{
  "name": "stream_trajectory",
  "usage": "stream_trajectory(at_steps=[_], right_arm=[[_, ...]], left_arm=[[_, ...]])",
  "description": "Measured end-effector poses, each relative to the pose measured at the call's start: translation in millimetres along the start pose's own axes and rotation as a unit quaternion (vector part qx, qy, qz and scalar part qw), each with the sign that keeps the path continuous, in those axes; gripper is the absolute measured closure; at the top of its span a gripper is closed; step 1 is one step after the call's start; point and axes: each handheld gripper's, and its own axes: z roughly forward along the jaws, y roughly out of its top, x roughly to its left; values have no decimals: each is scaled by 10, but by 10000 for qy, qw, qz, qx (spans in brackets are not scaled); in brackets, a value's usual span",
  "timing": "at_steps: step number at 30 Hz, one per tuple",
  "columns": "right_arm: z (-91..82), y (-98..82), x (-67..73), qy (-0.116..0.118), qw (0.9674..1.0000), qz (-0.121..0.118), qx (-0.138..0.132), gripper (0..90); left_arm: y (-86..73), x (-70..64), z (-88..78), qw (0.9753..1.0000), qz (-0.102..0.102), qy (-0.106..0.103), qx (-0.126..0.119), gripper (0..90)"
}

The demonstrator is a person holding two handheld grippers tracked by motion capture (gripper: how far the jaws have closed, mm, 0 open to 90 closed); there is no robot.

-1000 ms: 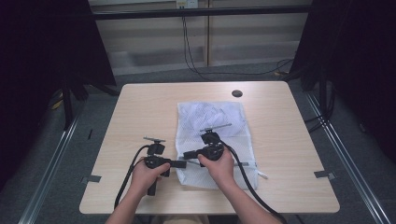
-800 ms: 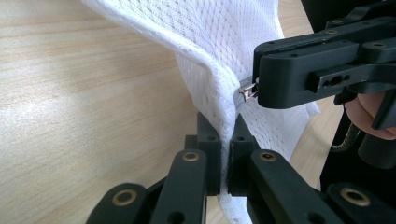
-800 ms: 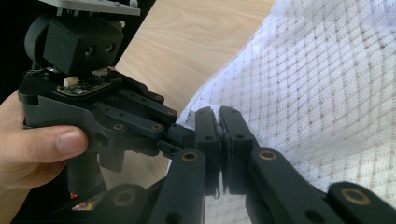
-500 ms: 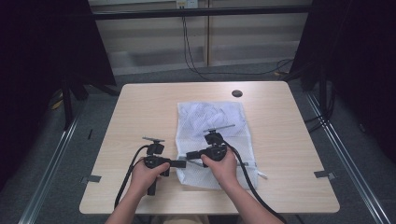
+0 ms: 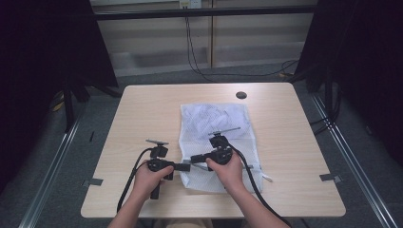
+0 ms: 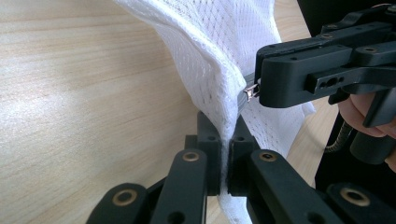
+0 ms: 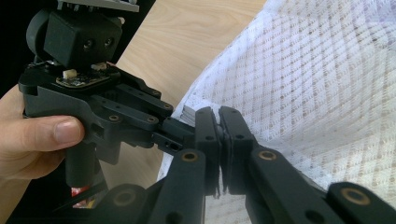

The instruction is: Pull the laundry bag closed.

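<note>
Grippers, left gripper [image 5: 186, 166] and right gripper [image 5: 194, 159], both pinch the white mesh bag's [image 5: 216, 128] near-left edge on the bench [image 5: 294, 156], zipper pull [image 6: 252, 91] seemingly gripped, opening apparently not begun.

no readable text, labels, brands, numbers or signs anywhere

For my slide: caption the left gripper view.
Left tongs shut on white mesh bag; right tongs pinch its zipper pull.
</note>
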Motion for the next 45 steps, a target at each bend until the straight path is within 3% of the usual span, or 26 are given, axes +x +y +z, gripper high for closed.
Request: stream_trajectory(at_steps=[5,7,9,10,13,15,25,28,31,32,42,45], right_arm=[[-3,-2,4,-4,10000,-2,14,868],[-7,-3,0,-114,9999,-67,20,868],[-21,-8,-28,-132,9999,-55,-1,868],[-29,-13,-45,-49,10000,21,-25,868],[-32,-19,-42,-90,10000,-25,-17,868],[-35,-21,-49,-59,10000,-24,-15,868],[-69,-32,-60,-17,10000,-46,-38,868],[-84,-44,-79,-174,9997,-154,-5,868],[-125,-60,-145,-135,9999,-19,-59,868],[-136,-64,-157,-101,9999,-19,-65,868],[-173,-80,-166,-88,9999,-63,-41,867],[-193,-88,-190,-103,9999,-62,-54,868]], left_arm=[[-2,-4,3,10000,-38,-21,2,876],[-2,2,-6,10000,-65,-4,-36,876],[-3,7,-19,9997,-196,-86,-118,877],[-5,1,-12,9997,-185,-88,-98,877],[-2,12,-14,9999,-73,-70,-35,877],[-4,0,-11,9998,-166,-69,-94,877],[-5,-12,-3,9996,-201,-165,-66,877],[-4,14,-32,9997,-183,-128,-85,877],[-5,10,-35,9994,-269,-177,-129,877],[-2,12,-33,9996,-199,-151,-100,877],[-5,14,-34,9997,-189,-118,-81,877],[-10,25,-38,9995,-272,-135,-123,877]])
